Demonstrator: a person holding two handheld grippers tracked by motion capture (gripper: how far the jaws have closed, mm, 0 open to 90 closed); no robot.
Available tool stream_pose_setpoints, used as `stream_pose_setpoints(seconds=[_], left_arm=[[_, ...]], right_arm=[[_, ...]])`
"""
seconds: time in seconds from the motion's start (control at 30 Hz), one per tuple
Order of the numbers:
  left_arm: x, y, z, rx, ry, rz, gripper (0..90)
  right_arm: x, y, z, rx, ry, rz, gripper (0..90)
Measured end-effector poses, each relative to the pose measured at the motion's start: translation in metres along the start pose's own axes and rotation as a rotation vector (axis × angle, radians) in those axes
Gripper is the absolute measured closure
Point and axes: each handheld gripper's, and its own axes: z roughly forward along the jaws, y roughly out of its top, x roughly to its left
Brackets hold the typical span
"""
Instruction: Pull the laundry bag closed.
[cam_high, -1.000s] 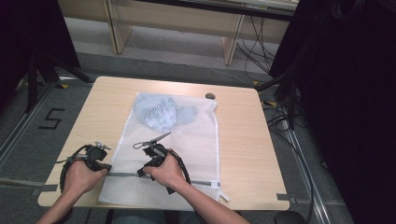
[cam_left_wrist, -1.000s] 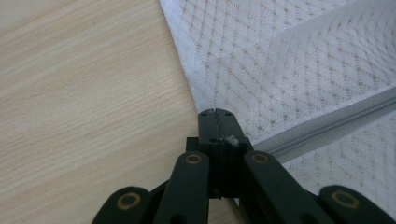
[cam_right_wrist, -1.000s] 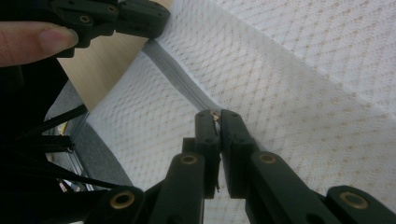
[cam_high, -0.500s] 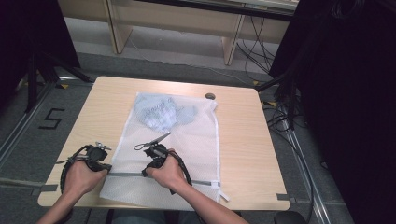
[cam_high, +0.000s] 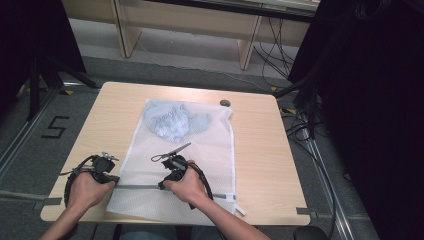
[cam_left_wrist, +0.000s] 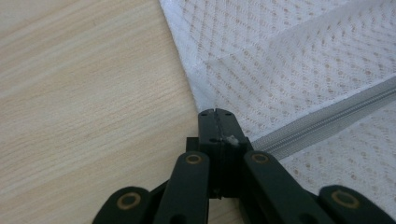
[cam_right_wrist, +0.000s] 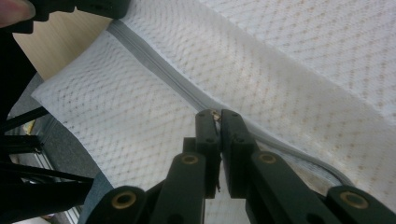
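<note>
Tabletop (cam_high: 260, 150) of pale wood grain carries a white mesh laundry bag (cam_high: 210, 150) lying flat down its middle, with a bundle of light blue cloth (cam_high: 175, 122) inside it at the 12 o'clock end. Across the 6 o'clock end runs the bag's grey zipper (cam_high: 142, 187). Compared with a second ago, little has shifted: both hands sit at the same spots on that zipper line, and the bag lies as it did.

The left tongs (cam_left_wrist: 215, 114) are fully closed at the bag's 9 o'clock edge, pinching a small white bit where the zipper tape ends. The right tongs (cam_right_wrist: 218, 115) are also closed, nipping a small tab on the zipper line, probably the slider pull. That reading suggests one end is anchored while the other is set to run the slider along, though no travel shows yet.

A small dark round object (cam_high: 225, 103) sits at the 1 o'clock edge of the bag, well apart from the hands. Loose cable (cam_high: 202, 175) loops beside the right hand (cam_high: 186, 186); nothing blocks the zipper's path.
</note>
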Motion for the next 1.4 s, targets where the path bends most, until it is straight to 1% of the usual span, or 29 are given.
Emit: stream_pose_setpoints(seconds=[0.03,0.07,0.1,0.17,0.23,0.27,0.3,0.33,0.37,0.4,0.47,0.5,0.53,0.57,0.6,0.7,0.77,0.8,0.87,0.93,1.07,1.1,1.13,1.17,1.2,1.3,1.33,1.37,1.4], left_arm=[[0.000,0.000,0.000,0.001,0.001,0.003,89.8],[0.000,-0.001,0.001,-0.009,-0.001,-0.001,89.8],[0.000,-0.001,0.000,-0.006,0.004,-0.003,89.8],[-0.001,0.000,0.001,-0.010,0.009,-0.012,89.7],[-0.001,0.000,0.001,-0.010,0.005,-0.013,89.8],[-0.001,0.000,0.002,-0.021,0.001,-0.018,89.8],[-0.001,0.000,0.002,-0.021,0.000,-0.014,89.8],[-0.001,0.000,0.001,-0.011,0.006,-0.016,89.8],[-0.001,0.000,0.000,-0.003,0.007,-0.003,89.8],[-0.001,0.000,0.000,-0.003,0.007,-0.003,89.8],[-0.001,0.000,0.000,-0.002,0.002,-0.005,89.8],[-0.001,0.000,0.001,-0.006,0.004,-0.011,89.8],[0.000,0.000,0.000,0.002,0.004,0.002,89.7],[-0.001,0.000,0.000,-0.001,0.008,-0.002,89.7],[-0.001,0.000,0.000,-0.001,0.008,-0.002,89.7],[-0.001,0.000,0.000,-0.004,0.009,-0.003,89.7],[-0.001,-0.001,0.000,-0.015,0.008,-0.008,89.7],[0.000,-0.001,0.000,-0.001,0.001,-0.003,89.8],[0.001,-0.001,0.000,0.000,-0.001,0.001,89.8],[0.001,-0.001,0.000,-0.002,-0.002,0.001,89.7],[0.000,0.000,0.001,-0.009,-0.002,-0.007,89.8],[-0.001,0.000,0.001,-0.010,0.008,-0.014,89.8],[-0.001,0.000,0.001,-0.010,0.005,-0.014,89.8],[-0.001,0.000,0.000,-0.007,0.006,-0.011,89.8],[-0.001,0.000,0.000,-0.006,0.006,-0.010,89.8],[0.000,0.000,0.000,0.002,0.001,0.000,89.8],[0.000,-0.001,0.001,-0.015,-0.002,-0.006,89.8],[0.000,0.000,0.000,0.002,0.000,-0.002,89.8],[0.000,0.000,0.000,0.000,-0.002,-0.003,89.8]], right_arm=[[0.000,0.000,-0.002,0.004,-0.026,-0.016,87.2],[0.001,-0.001,-0.003,0.000,-0.039,-0.006,87.2],[0.000,-0.002,-0.004,-0.003,-0.035,-0.018,87.2],[0.001,-0.002,-0.006,0.004,-0.043,-0.014,87.2],[0.001,-0.003,-0.006,0.015,-0.048,-0.012,87.2],[0.001,-0.003,-0.006,0.015,-0.048,-0.012,87.2],[-0.001,-0.003,-0.007,0.016,-0.029,-0.023,87.2],[-0.001,-0.002,-0.007,0.009,-0.033,-0.049,87.2],[0.000,-0.003,-0.007,0.006,-0.040,-0.040,87.2],[0.000,-0.003,-0.007,0.012,-0.024,-0.044,87.2],[0.000,-0.003,-0.008,0.015,-0.030,-0.042,87.2],[0.000,-0.003,-0.008,0.016,-0.023,-0.039,87.1],[0.000,-0.003,-0.008,0.015,-0.021,-0.039,87.1],[0.000,-0.003,-0.008,0.015,-0.019,-0.030,87.1],[-0.001,-0.003,-0.008,0.002,-0.007,-0.042,87.1],[0.000,-0.003,-0.008,0.004,0.000,-0.037,87.1],[-0.001,-0.003,-0.007,0.006,-0.007,-0.044,87.2],[-0.001,-0.004,-0.008,0.009,-0.045,-0.038,87.2],[-0.003,-0.004,-0.007,-0.001,-0.047,-0.044,87.1],[-0.006,-0.006,-0.009,0.008,-0.049,-0.027,87.2],[-0.005,-0.008,-0.010,0.001,-0.052,-0.025,87.2],[-0.006,-0.008,-0.011,0.009,-0.026,-0.033,87.1],[-0.006,-0.008,-0.011,0.003,-0.005,-0.015,87.1],[-0.007,-0.008,-0.011,0.000,-0.003,-0.033,87.1],[-0.007,-0.007,-0.012,-0.004,-0.046,-0.036,87.1],[-0.007,-0.008,-0.013,0.003,-0.047,-0.019,87.1],[-0.007,-0.008,-0.013,0.000,-0.041,-0.017,87.2],[-0.011,-0.009,-0.013,-0.009,0.009,-0.026,87.1],[-0.010,-0.010,-0.014,-0.003,-0.045,-0.024,87.1]])
